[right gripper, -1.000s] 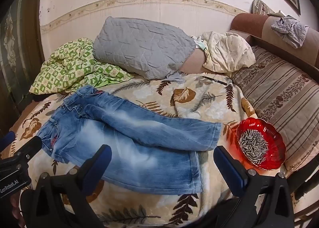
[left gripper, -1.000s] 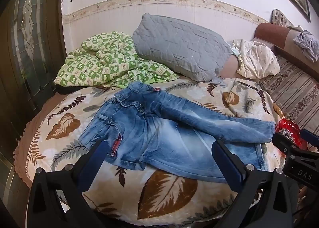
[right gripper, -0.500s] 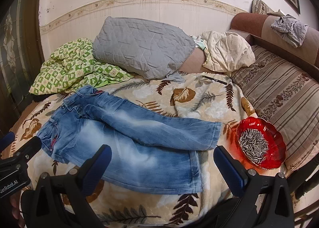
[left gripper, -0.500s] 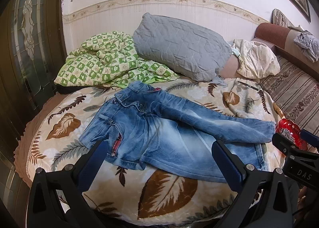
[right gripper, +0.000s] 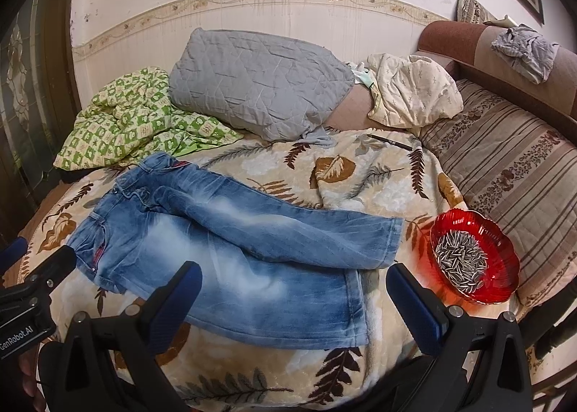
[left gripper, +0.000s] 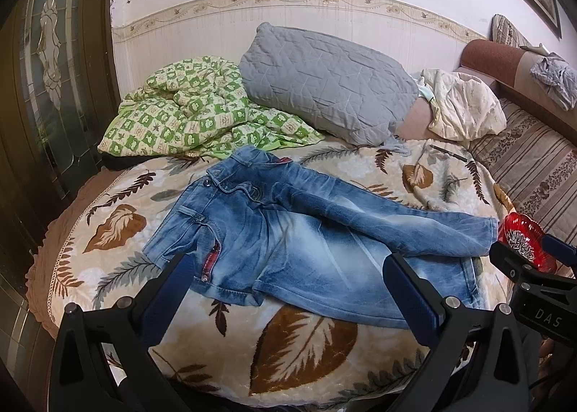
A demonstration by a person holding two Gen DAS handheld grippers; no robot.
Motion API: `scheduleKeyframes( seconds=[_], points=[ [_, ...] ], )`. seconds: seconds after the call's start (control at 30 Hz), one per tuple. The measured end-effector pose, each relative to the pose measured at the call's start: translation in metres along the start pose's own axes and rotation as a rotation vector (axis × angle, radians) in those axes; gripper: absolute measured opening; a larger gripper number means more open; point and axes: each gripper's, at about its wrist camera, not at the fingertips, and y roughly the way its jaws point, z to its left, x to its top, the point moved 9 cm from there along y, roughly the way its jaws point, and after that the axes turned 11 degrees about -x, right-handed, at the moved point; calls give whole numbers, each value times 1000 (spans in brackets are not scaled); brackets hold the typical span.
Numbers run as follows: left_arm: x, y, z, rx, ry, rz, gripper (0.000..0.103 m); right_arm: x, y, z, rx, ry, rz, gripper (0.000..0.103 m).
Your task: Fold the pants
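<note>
My left gripper (left gripper: 285, 286) hangs over the near edge of the blanket (left gripper: 303, 347), jaws wide apart, holding nothing. My right gripper (right gripper: 294, 295) likewise: jaws spread, empty, above the near pant leg's hem. The jeans (left gripper: 288, 231) lie flat on the blanket, waistband toward the left, legs running right; the far leg crosses over the near one. Red bowl (right gripper: 505, 257) of seeds sits just beside the leg cuffs. Grey pillow (left gripper: 324, 80) and green quilt (left gripper: 187, 113) lie behind the jeans, against the wall.
</note>
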Motion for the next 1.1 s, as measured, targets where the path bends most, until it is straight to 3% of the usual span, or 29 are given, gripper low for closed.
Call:
scheduleKeyframes(
  seconds=[0.37, 0.57, 0.73, 0.83, 0.9, 1.1],
  points=[
    [-8, 6, -3, -6, 3, 19, 103, -1, 0, 2, 9, -3, 9, 103],
    [-12, 6, -6, -50, -65, 72, 103, -1, 2, -1, 5, 1, 14, 103],
    [-11, 13, -9, -28, -9, 55, 103, -2, 5, -5, 20, 17, 27, 103],
    [-16, 24, -20, -68, 33, 73, 103, -4, 6, -4, 128, 59, 47, 103],
    [-17, 35, -34, -134, 81, 68, 103, -5, 10, -9, 194, 99, 57, 103],
    [-8, 76, -75, -311, 308, 106, 103, -10, 43, -56, 200, 190, 101, 103]
  ],
)
